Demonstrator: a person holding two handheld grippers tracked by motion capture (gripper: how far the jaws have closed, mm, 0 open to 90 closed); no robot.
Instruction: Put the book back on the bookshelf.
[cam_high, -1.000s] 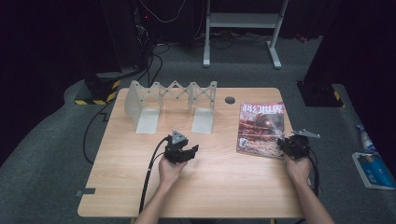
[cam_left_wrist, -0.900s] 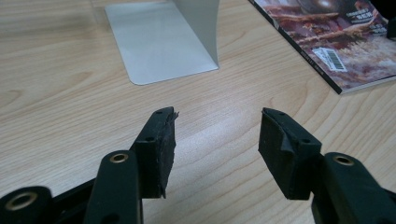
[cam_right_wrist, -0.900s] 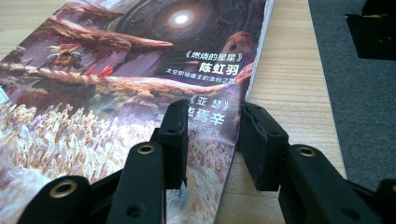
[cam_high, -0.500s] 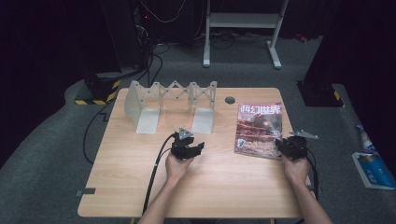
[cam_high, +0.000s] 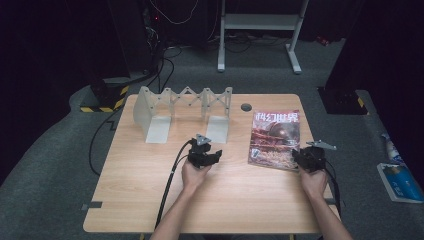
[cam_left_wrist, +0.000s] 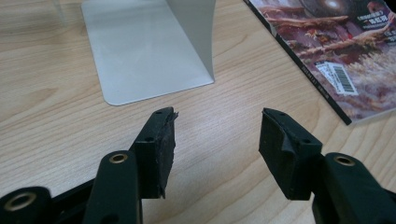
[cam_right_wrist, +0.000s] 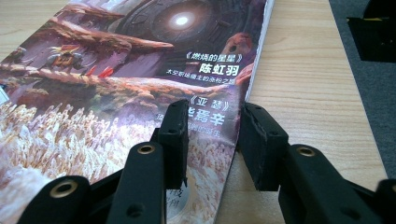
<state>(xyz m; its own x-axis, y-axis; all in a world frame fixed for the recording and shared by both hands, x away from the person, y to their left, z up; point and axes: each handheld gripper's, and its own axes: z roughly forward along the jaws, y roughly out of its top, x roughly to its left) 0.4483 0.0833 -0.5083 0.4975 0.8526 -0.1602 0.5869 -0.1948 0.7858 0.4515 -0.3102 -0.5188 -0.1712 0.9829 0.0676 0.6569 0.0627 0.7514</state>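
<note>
A magazine (cam_high: 275, 132) with a reddish picture cover lies flat on the right side of the wooden table (cam_high: 240, 200). My right gripper (cam_high: 302, 157) sits at its near right corner. In the right gripper view the jaws of the right gripper (cam_right_wrist: 212, 116) stand apart astride the magazine (cam_right_wrist: 116, 70), whose right edge runs up between them; the pads do not press on it. My left gripper (cam_high: 207, 152) is at mid-table, left of the magazine. Its jaws (cam_left_wrist: 217, 121) are open over bare wood, with the magazine (cam_left_wrist: 336, 42) off to the right.
A pale accordion book rack (cam_high: 182, 107) stands at the back of the table; one of its base plates (cam_left_wrist: 144, 51) lies just ahead of the left gripper. A round grommet (cam_high: 246, 106) sits near the far edge. A black cable (cam_high: 172, 180) trails toward the near edge.
My left gripper has moved right, toward the magazine and the rack's right plate. The right gripper and the magazine have stayed put.
</note>
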